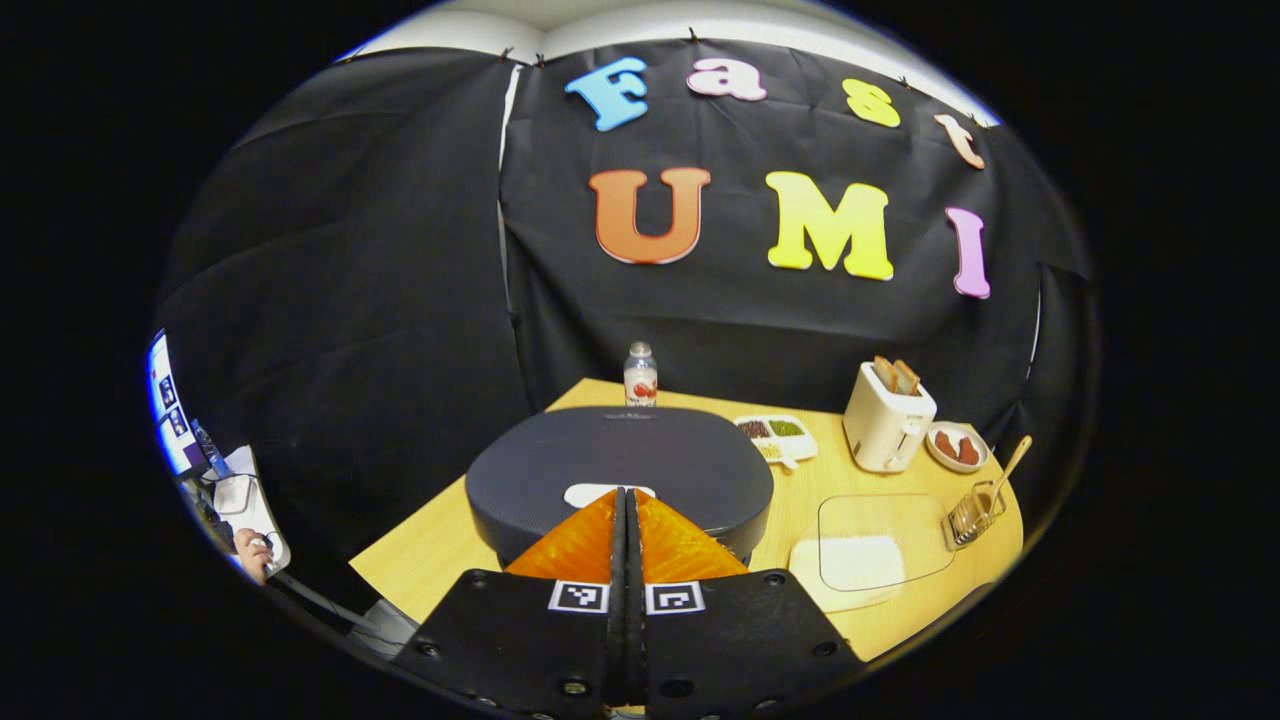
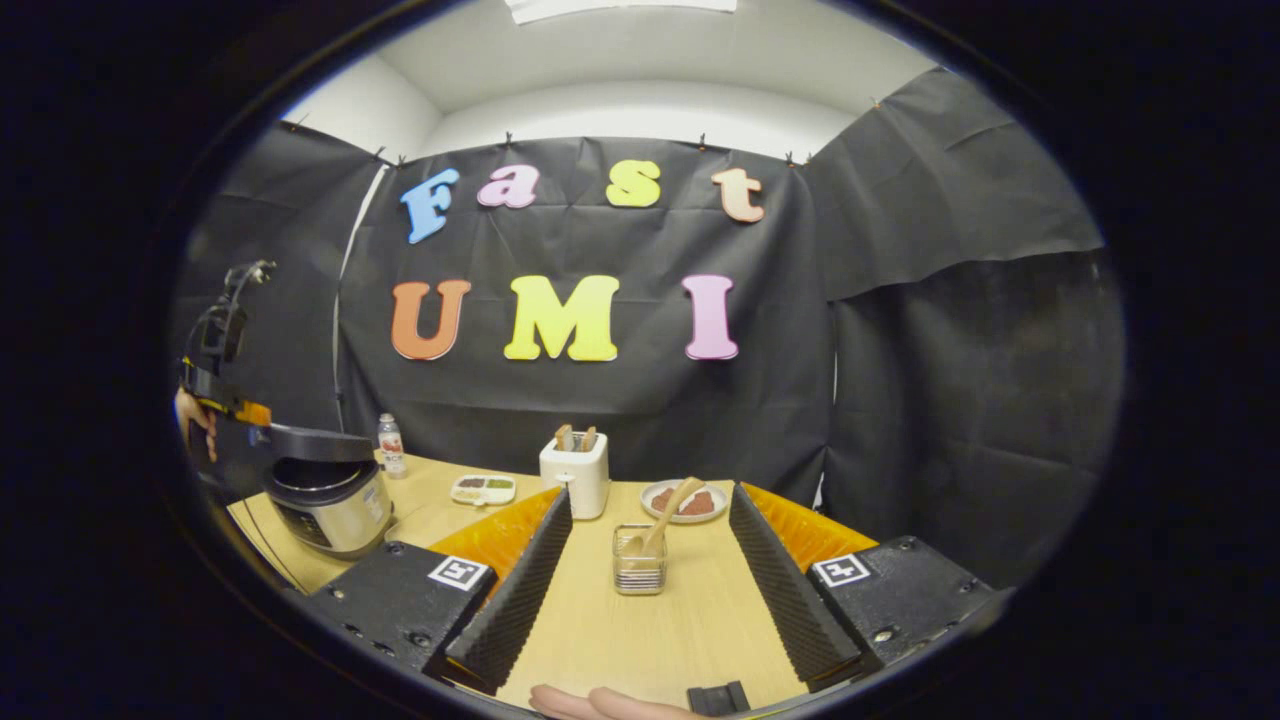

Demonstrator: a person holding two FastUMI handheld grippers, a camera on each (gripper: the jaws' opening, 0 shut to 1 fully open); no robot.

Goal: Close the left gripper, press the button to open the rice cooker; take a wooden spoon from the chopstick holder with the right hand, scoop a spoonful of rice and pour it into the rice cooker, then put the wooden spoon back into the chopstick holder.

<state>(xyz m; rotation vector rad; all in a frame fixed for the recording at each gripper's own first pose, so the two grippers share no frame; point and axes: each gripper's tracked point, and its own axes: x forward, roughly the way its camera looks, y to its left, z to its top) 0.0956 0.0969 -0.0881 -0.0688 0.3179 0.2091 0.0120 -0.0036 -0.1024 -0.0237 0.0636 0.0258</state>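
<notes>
The rice cooker (image 1: 620, 465) fills the near table with its dark lid down, a white button (image 1: 590, 495) at the lid's front edge. My left gripper (image 1: 625, 492) is shut, its tips right at that button. In the right gripper view the cooker (image 2: 325, 500) stands at the left with the left gripper (image 2: 255, 415) on its lid. My right gripper (image 2: 650, 495) is open, and between its fingers, farther off, stands the wire chopstick holder (image 2: 640, 562) with the wooden spoon (image 2: 668, 512) leaning in it. A clear container of rice (image 1: 865, 555) lies beside the holder (image 1: 975, 512).
Along the back of the wooden table (image 2: 660, 630) stand a small bottle (image 1: 640, 375), a divided tray of beans (image 1: 775, 435), a white toaster (image 1: 885, 420) and a plate of reddish food (image 1: 958, 447). A hand (image 2: 600, 705) shows at the bottom edge. Black cloth walls the booth.
</notes>
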